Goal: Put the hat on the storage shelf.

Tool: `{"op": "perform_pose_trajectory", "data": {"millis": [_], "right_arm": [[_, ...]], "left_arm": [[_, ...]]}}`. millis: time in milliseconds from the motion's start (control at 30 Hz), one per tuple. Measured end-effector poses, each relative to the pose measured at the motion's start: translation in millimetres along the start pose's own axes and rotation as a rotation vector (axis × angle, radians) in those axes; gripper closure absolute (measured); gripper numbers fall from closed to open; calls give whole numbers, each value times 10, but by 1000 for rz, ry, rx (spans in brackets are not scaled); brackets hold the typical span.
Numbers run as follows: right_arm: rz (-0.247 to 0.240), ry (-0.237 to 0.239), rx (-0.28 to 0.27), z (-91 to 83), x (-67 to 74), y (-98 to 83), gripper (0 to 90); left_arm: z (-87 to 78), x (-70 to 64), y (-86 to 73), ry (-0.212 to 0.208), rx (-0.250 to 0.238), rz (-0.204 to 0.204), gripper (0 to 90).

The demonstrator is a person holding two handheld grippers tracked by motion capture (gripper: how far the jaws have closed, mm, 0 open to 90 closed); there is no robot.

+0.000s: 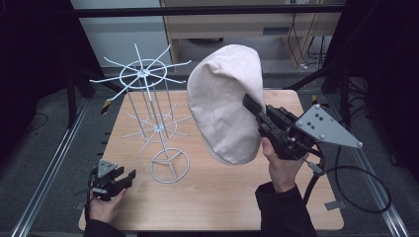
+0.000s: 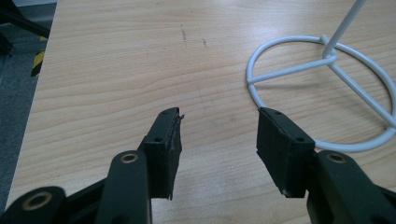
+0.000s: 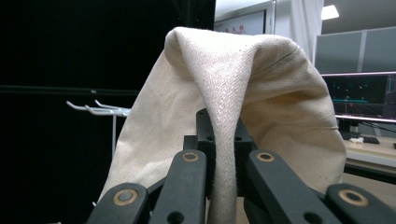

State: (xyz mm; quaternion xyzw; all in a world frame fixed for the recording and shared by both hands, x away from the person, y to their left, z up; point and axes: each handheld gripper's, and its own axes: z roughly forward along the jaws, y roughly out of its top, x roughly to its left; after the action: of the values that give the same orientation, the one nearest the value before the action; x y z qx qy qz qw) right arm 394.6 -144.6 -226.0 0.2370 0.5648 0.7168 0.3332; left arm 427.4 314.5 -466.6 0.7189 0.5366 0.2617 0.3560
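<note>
A pale pink cloth cap (image 1: pixel 225 103) hangs in the air over the right half of the table, to the right of the white wire rack (image 1: pixel 148 103). My right gripper (image 1: pixel 252 106) is shut on the cap's edge; in the right gripper view a fold of the cream fabric (image 3: pixel 224 140) is pinched between the two black jaws. My left gripper (image 1: pixel 123 177) rests low at the table's front left, open, with nothing between its fingers (image 2: pixel 166 140). The rack's round base ring (image 2: pixel 322 88) lies just ahead and to the right of it.
The wire rack has two tiers of radiating hooks, the upper tier (image 1: pixel 141 73) and a lower tier (image 1: pixel 158 127). The wooden table (image 1: pixel 222 197) ends in metal rails at both sides. A black cable (image 1: pixel 363 190) loops at the right edge.
</note>
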Motion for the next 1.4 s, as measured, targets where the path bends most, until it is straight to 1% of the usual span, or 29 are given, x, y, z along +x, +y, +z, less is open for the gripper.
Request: {"op": "perform_pose_trajectory", "data": {"millis": [200, 233, 267, 467, 567, 767, 900, 1100, 1133, 1167, 1200, 1233, 1400], "right_arm": [[12, 21, -26, 130, 51, 78, 880], [12, 21, -26, 130, 51, 78, 880], [13, 29, -24, 194, 79, 98, 880], [6, 48, -15, 365, 146, 110, 880], [3, 59, -9, 444, 182, 94, 880], [-1, 81, 25, 578, 247, 19, 880], [-7, 88, 51, 630, 272, -53, 880], [-5, 97, 84, 665, 283, -183, 879], [-5, 97, 84, 665, 283, -183, 879], [-9, 96, 92, 670, 285, -233, 879], [-9, 96, 92, 670, 285, -233, 879], [-9, 96, 97, 668, 283, -270, 879], [-5, 102, 104, 660, 274, -317, 878]], "left_arm": [[-2, 4, 0, -1, 0, 0, 499], [-2, 4, 0, -1, 0, 0, 499], [-3, 5, 0, 0, -2, -3, 500], [-8, 10, 1, 2, -6, -3, 499], [-7, 9, 1, 3, -11, -6, 499], [-10, 14, 2, 4, -8, -4, 498], [-12, 14, 2, 3, -7, -2, 498], [-10, 15, 2, 3, -5, -2, 498], [-10, 15, 2, 3, -5, -2, 498], [-10, 15, 2, 3, -5, -2, 498], [-10, 15, 2, 3, -5, -2, 498], [-7, 13, 2, 4, -8, -4, 498], [-6, 11, 2, 4, -7, -2, 497]]}}
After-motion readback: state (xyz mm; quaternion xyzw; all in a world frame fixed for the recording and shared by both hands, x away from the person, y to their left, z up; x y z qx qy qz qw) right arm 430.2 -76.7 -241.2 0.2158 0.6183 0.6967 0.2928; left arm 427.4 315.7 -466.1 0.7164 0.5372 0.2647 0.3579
